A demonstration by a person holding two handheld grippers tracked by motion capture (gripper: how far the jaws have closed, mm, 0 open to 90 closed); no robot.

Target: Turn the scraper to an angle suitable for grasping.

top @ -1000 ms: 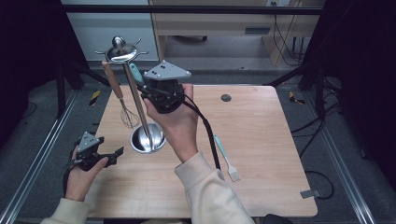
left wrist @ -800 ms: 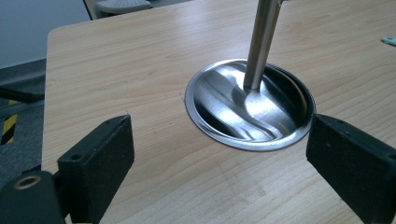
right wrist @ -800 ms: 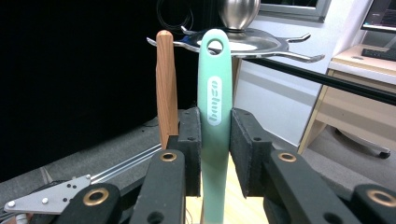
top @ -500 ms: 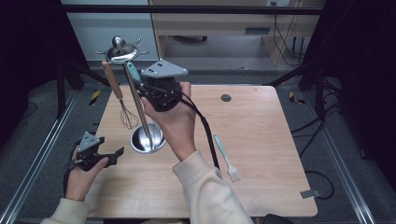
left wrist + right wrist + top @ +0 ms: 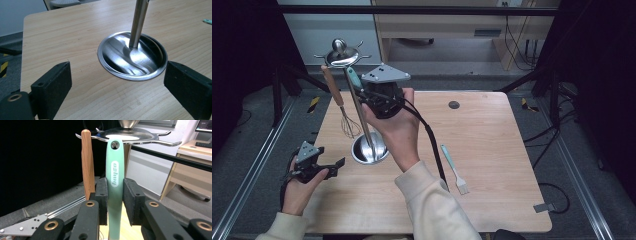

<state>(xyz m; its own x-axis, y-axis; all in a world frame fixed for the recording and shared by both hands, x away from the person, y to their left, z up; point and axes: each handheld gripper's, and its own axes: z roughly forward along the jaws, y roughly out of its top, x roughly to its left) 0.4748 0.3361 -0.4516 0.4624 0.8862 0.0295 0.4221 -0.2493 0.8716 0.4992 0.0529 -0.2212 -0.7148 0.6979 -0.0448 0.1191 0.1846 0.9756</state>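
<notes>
The mint-handled utensil (image 5: pixel 115 182) was gripped by the right claw (image 5: pixel 115 195) at the rack (image 5: pixel 343 55); hooking was judged next. The left claw (image 5: pixel 117 82) was held open.

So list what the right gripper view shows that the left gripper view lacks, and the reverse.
The right gripper view has the mint-green handle clamped between the right gripper fingers, its hole up at the rack's hooks, beside a wooden handle. The left gripper view has the rack's round steel base on the table, and the left gripper open. Both share the same utensil rack.
</notes>
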